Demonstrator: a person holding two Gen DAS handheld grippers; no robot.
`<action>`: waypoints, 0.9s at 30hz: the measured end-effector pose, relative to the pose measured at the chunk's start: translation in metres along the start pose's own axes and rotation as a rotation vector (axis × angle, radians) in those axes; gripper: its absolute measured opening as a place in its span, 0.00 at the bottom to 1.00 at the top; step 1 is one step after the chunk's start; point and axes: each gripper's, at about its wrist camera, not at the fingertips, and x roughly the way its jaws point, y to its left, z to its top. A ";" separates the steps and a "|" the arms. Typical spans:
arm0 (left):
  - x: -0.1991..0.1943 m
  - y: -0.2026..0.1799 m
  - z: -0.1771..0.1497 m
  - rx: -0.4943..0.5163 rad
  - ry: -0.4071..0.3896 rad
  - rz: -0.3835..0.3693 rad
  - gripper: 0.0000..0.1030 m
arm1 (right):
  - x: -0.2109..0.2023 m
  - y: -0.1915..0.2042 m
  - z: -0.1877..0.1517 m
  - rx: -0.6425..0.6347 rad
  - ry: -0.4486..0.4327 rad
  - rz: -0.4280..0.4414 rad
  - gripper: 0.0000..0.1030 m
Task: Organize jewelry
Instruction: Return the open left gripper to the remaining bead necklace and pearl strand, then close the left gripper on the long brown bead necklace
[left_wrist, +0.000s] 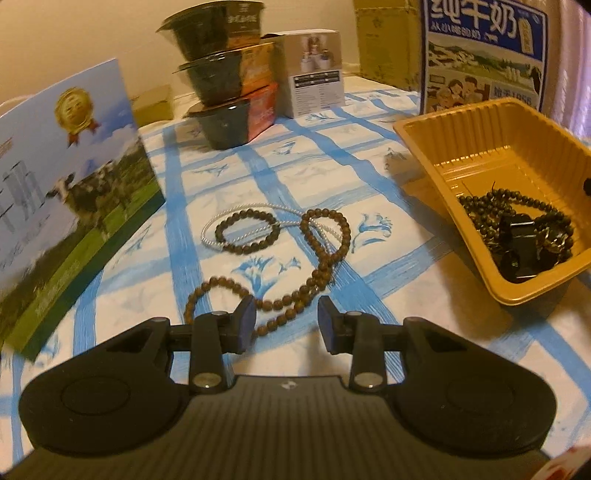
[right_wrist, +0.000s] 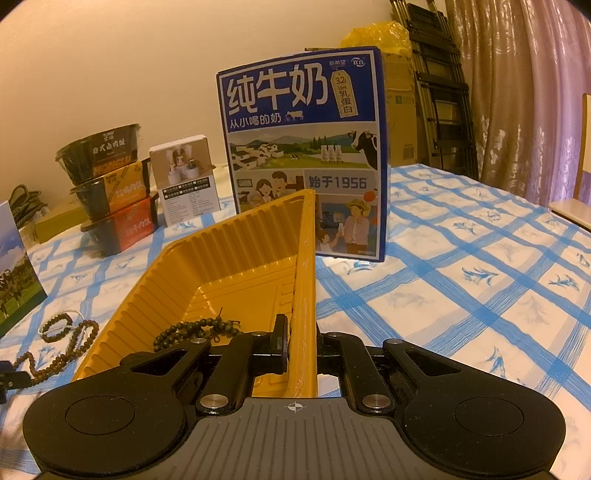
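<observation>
Left tool (left_wrist: 286, 319) hangs released over brown beads (left_wrist: 295, 291); right tool (right_wrist: 301, 345) clenches the tray (right_wrist: 236, 254) wall at 6 o'clock.

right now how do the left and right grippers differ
1. The left gripper is open with nothing between its fingers; the right gripper is shut on the yellow tray, pinching its wall.
2. The left gripper sits over the long brown bead strand lying on the tablecloth; the right gripper is at the tray's rim, and the tray holds dark beads.
Both are the same black two-finger design.
</observation>
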 end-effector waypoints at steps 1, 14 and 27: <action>0.004 -0.001 0.001 0.017 0.000 -0.003 0.32 | 0.000 0.000 0.000 0.000 0.000 0.000 0.08; 0.045 -0.003 0.014 0.148 0.046 -0.040 0.32 | 0.001 0.000 0.000 0.001 0.001 -0.001 0.08; 0.030 0.015 0.000 0.080 0.079 -0.084 0.14 | 0.001 -0.001 0.000 0.002 0.002 -0.001 0.08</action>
